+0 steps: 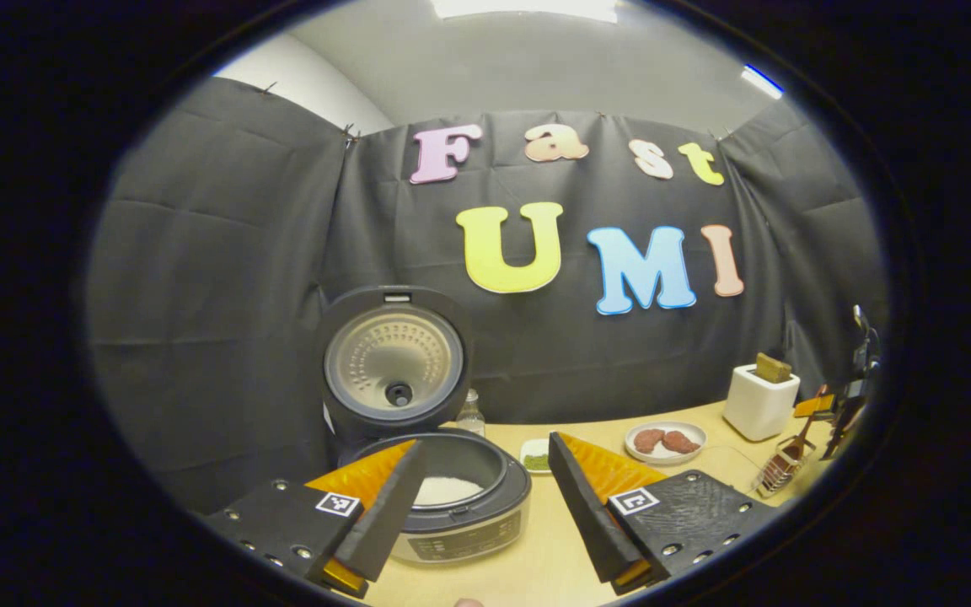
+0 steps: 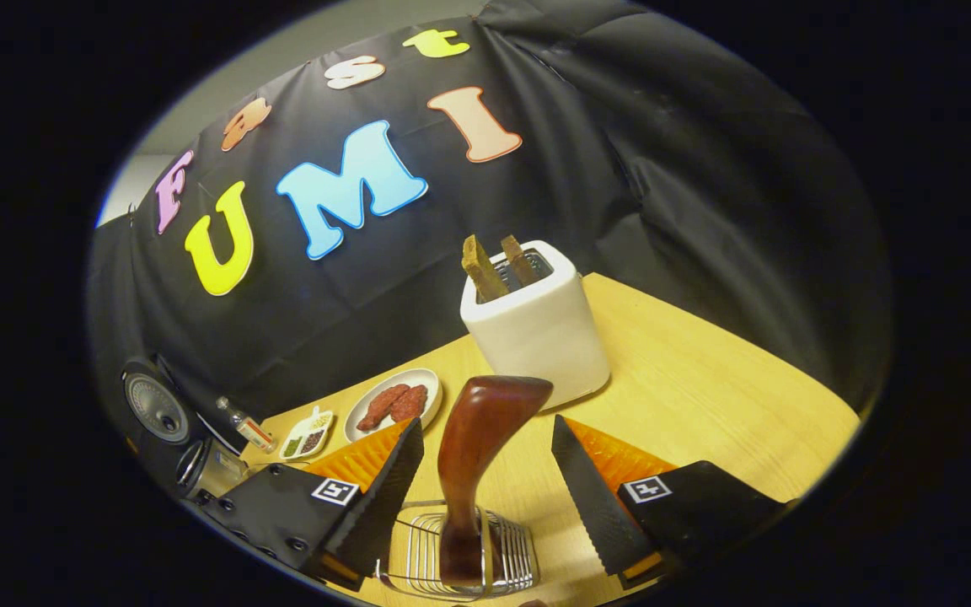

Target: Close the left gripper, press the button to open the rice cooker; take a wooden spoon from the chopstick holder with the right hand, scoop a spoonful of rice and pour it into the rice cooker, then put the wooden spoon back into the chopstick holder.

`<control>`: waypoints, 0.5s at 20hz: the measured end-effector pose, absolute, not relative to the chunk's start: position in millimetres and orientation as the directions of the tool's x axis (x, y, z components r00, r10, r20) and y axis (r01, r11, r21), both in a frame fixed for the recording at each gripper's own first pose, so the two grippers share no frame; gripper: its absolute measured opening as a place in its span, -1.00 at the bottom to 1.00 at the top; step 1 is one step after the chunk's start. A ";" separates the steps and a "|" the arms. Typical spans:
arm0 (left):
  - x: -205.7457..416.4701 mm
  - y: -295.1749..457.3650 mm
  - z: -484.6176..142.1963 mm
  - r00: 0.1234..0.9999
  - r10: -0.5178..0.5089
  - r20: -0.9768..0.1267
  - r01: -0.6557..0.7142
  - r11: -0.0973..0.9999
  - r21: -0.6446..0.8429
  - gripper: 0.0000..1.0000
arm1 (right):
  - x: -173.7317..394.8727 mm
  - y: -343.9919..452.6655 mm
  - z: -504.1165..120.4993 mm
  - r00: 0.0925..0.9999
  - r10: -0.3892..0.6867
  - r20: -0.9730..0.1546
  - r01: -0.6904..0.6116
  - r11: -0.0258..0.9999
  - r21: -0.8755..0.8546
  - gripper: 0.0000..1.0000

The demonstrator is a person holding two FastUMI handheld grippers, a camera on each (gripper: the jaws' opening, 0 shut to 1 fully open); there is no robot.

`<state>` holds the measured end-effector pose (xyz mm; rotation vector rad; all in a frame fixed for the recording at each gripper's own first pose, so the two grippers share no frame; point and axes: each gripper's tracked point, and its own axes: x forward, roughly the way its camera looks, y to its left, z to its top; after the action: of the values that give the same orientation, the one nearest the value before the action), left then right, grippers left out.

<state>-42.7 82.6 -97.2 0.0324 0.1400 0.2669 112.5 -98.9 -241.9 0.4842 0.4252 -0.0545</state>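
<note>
Left gripper view first: the rice cooker [image 1: 435, 497] sits on the tabletop [image 1: 553, 548] with its lid [image 1: 393, 358] standing straight up, so the button step looks done. White rice shows in the inner pot. The left hand-held gripper [image 1: 479, 493] hangs just in front of the cooker with its fingers spread apart, holding nothing (my guess is it's parked there to stay clear of the pot opening). Behind the cooker there's a small glass bottle [image 1: 470, 413], then a little dish of green stuff [image 1: 536, 460], a plate with two reddish patties [image 1: 665, 442] and a white toaster [image 1: 760, 401] further to the right. At the far right edge you can make out the other gripper over a wire holder [image 1: 780, 468].

Right gripper view: the right hand-held gripper [image 2: 487, 472] is straddling the wooden spoon [image 2: 473, 464], which stands handle-up in the wire chopstick holder [image 2: 464, 552]. The fingers are apart, one on each side of the handle, and I can't see either one touching it. The upright handle makes for an easy side pinch, which I think is why the approach comes from above. The toaster, with two slices poking out, stands just behind. Rice scooping hasn't started as far as I can tell; closing on the handle would be next.
</note>
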 end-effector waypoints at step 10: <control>-40.5 102.6 -120.3 0.948 0.270 -0.168 -0.276 0.961 -0.014 0.82 | 110.6 -89.6 -231.5 0.903 0.069 -0.424 0.175 0.843 0.509 -0.54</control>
<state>-40.5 102.6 -120.3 -0.0376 0.1656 0.2783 110.6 -89.6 -231.5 0.5707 0.4465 -0.0582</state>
